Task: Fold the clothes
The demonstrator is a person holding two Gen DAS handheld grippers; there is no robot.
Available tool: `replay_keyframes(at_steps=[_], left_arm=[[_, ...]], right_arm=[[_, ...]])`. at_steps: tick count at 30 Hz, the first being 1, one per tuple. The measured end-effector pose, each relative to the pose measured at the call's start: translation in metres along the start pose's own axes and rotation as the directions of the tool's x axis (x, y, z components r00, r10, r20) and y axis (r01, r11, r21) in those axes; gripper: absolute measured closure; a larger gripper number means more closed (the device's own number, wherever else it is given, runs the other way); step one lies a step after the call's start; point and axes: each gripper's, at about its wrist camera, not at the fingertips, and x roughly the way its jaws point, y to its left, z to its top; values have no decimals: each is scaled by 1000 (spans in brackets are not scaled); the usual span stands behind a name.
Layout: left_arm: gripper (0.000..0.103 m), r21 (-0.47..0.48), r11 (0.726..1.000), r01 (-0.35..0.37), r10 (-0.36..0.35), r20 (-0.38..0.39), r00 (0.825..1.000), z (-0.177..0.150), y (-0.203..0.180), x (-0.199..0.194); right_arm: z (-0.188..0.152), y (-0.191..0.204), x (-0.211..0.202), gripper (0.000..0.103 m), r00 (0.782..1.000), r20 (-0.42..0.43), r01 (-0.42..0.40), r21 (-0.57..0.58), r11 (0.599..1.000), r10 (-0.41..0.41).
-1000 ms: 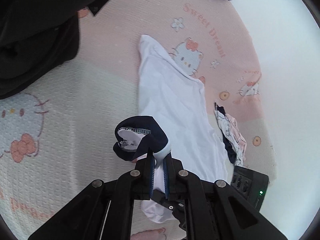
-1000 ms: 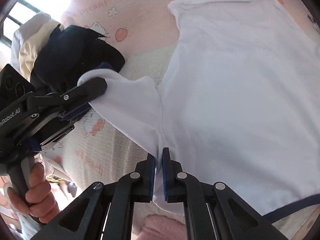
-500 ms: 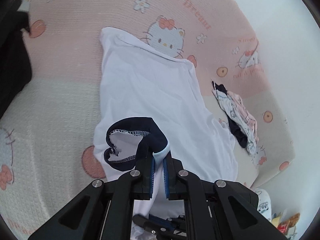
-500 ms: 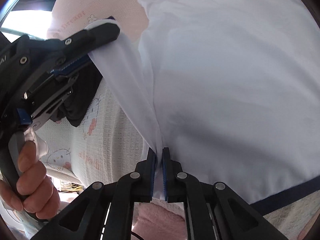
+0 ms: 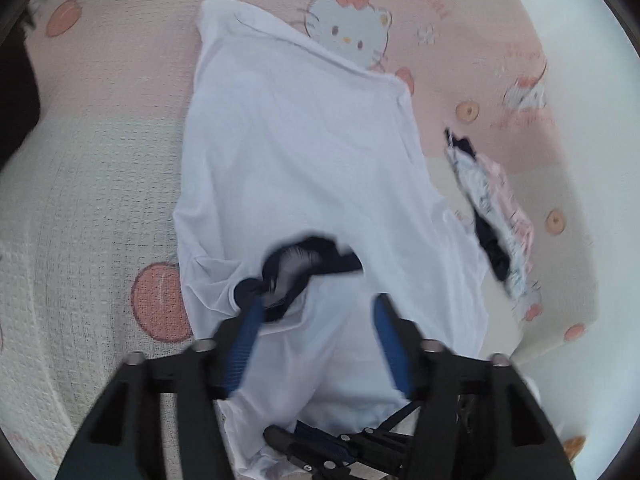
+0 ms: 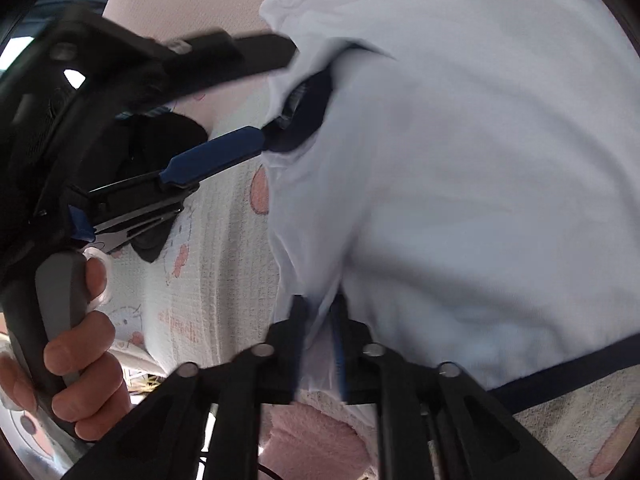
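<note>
white thin cotton T-shirt spread on pink cartoon-print bedspread, sleeve folded inward | left gripper just opened, navy cuff released | right gripper parting, hem fabric between | light, limp, wrinkle-prone; pinch at hem corners

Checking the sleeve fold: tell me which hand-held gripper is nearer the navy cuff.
Left. The left hand-held gripper, jaws just opened, touches the navy cuff; the right hand-held gripper sits lower on the white shirt.

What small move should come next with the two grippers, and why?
Probably draw the left gripper back off the white shirt. Its jaws have just been opening and the dark sleeve cuff now lies folded over the shirt. The right gripper has been opening too, with cloth between its jaws.
</note>
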Motion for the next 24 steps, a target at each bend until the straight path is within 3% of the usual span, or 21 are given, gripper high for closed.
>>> replay_keyframes(at_steps=[2, 3, 9, 12, 16, 19, 21, 24], left_arm=[[40, -33, 999, 14, -13, 32, 999, -3, 8, -14], [40, -49, 999, 18, -16, 43, 999, -5, 12, -20], [40, -83, 997, -8, 16, 101, 995, -15, 27, -43], [40, -53, 995, -82, 87, 102, 991, -16, 29, -42], [40, 81, 973, -215, 205, 114, 972, -19, 19, -35], [40, 240, 928, -287, 263, 127, 956, -22, 4, -26], [40, 310, 907, -286, 261, 121, 958, -23, -4, -21], [40, 363, 896, -254, 244, 74, 967, -25, -11, -9]], right_arm=[[2, 4, -3, 50, 1000, 0, -6, -6, 1000, 6], [4, 6, -5, 48, 1000, 0, -9, -9, 1000, 9], [11, 7, -15, 48, 1000, 21, 9, -13, 1000, -9], [17, -9, -24, 47, 999, 38, 26, 33, 999, -27], [31, -15, -37, 47, 994, 84, 73, 16, 997, -74], [45, -10, -49, 41, 980, 124, 163, -62, 985, -155], [54, -8, -54, 40, 967, 151, 225, -120, 967, -206], [65, -14, -57, 40, 970, 163, 206, -150, 967, -181]])
